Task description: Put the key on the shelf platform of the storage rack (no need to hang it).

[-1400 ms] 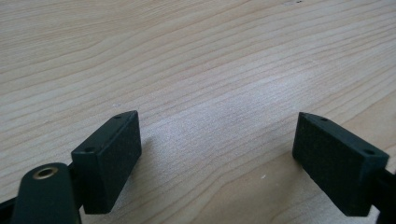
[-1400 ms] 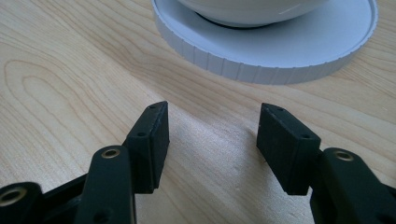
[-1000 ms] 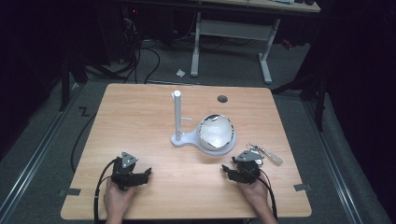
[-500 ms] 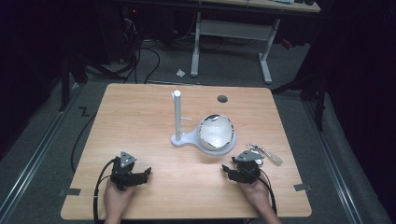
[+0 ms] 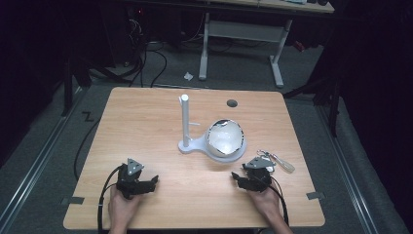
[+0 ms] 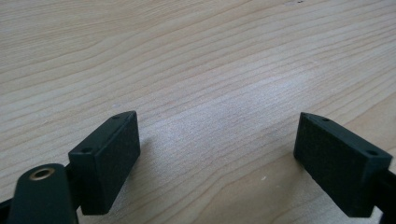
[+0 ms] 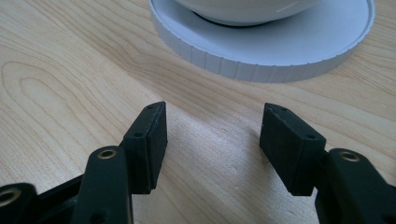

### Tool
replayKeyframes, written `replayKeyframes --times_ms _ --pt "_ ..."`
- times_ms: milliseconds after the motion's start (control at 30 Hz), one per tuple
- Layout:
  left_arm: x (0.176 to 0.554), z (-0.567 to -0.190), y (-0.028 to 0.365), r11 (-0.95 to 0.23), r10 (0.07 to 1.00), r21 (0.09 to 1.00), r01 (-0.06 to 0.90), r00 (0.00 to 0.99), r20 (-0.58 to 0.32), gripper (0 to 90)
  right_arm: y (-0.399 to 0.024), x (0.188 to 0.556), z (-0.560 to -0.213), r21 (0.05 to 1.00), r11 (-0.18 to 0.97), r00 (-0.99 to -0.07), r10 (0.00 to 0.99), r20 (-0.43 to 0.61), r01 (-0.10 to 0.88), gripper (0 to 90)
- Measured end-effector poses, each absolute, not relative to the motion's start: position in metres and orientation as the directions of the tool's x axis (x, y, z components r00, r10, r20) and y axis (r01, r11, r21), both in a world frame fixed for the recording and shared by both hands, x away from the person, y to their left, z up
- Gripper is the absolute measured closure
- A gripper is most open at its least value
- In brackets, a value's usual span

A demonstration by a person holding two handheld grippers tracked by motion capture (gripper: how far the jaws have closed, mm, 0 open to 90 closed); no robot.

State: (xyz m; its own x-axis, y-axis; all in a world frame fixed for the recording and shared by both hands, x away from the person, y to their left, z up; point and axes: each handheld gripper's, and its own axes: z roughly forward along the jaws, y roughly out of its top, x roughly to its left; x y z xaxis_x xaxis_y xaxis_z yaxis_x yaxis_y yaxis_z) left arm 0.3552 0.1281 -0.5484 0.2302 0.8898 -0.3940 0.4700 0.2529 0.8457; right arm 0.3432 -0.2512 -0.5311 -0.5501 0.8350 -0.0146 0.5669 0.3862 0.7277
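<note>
both grippers parked by the table's near edge, left gripper jaws wide apart over bare wood, right gripper jaws open too (nothing held), white bowl on its round stand just beyond it, keys toward the right edge

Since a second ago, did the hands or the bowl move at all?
Nothing visibly changed. The left gripper and right gripper rest open on the table, holding nothing. The bowl, the white stand and the keys stayed put.
</note>
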Motion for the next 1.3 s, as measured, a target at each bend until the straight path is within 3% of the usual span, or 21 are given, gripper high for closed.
replayKeyframes --times_ms 300,600,867,1300 --pt "0.355 -0.548 0.127 0.255 0.892 0.847 0.467 0.225 -0.393 14.2 -0.253 0.343 -0.528 0.714 0.394 -0.546 0.838 -0.02 0.579 42.6" --pt "0.354 -0.549 0.127 0.254 0.894 0.848 0.466 0.221 -0.39 14.3 -0.265 0.338 -0.518 0.743 0.339 -0.554 0.831 0.051 0.577 44.9" --pt "0.353 -0.548 0.128 0.254 0.893 0.846 0.468 0.223 -0.392 14.5 -0.27 0.336 -0.51 0.749 0.356 -0.55 0.835 0.014 0.559 46.0" --pt "0.353 -0.548 0.128 0.26 0.893 0.847 0.463 0.219 -0.393 15.8 -0.29 0.336 -0.498 0.765 0.298 -0.515 0.855 0.051 0.571 47.3"
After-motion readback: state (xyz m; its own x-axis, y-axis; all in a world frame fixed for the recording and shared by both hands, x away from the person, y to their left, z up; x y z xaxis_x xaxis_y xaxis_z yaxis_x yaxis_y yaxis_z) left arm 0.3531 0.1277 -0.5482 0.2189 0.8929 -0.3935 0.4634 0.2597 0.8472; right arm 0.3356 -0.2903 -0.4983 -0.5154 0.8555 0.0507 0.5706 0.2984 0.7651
